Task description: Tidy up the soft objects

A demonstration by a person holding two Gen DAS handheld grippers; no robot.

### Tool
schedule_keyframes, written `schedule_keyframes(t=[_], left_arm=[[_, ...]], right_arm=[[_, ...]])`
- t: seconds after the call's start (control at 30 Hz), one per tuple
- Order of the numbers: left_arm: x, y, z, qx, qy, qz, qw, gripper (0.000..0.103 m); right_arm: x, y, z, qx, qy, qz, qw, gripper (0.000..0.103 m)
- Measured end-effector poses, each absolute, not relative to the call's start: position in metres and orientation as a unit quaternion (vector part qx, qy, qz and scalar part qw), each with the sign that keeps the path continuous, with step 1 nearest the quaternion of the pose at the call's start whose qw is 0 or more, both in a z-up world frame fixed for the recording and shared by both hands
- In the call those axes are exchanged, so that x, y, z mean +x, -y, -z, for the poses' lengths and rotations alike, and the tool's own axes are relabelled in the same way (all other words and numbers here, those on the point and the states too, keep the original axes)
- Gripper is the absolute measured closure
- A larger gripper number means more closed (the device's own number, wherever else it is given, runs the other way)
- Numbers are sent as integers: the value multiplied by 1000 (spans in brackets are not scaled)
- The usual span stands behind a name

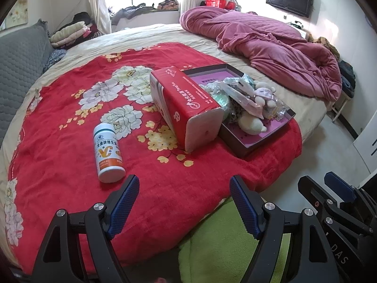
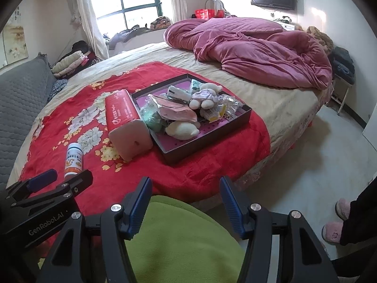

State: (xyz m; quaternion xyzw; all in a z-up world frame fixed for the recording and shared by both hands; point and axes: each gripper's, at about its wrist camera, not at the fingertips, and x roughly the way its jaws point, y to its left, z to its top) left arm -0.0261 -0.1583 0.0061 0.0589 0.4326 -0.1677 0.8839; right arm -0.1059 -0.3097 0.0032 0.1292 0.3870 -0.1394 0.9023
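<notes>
A dark shallow box [image 1: 254, 147] [image 2: 212, 141] lies on the red floral blanket [image 1: 59, 153] [image 2: 200, 165]. It holds plush toys [image 1: 252, 122] [image 2: 205, 96], packets and other soft items. A red tissue pack [image 1: 186, 103] [image 2: 124, 118] leans against the box's left side. A white and orange vitamin bottle [image 1: 108, 153] [image 2: 74, 159] lies on the blanket. My left gripper [image 1: 183, 202] [image 2: 56, 176] is open and empty above the blanket's near edge. My right gripper [image 2: 186, 200] [image 1: 329, 184] is open and empty over green fabric [image 2: 179, 243] [image 1: 223, 247].
A crumpled pink quilt [image 1: 271, 40] [image 2: 247, 47] covers the far right of the bed. A grey padded headboard [image 1: 18, 66] is at the left. Folded clothes [image 1: 70, 30] lie by the window. Bare floor [image 2: 318, 153] and pink slippers [image 2: 334, 231] are at the right.
</notes>
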Motion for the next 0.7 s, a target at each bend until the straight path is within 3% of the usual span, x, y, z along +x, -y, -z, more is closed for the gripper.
schedule_keyframes(t=[0.7], left_arm=[[-26, 158, -5, 62, -434, 162, 884, 23]], right_arm=[[-103, 305, 0, 119, -395, 136, 901, 44]])
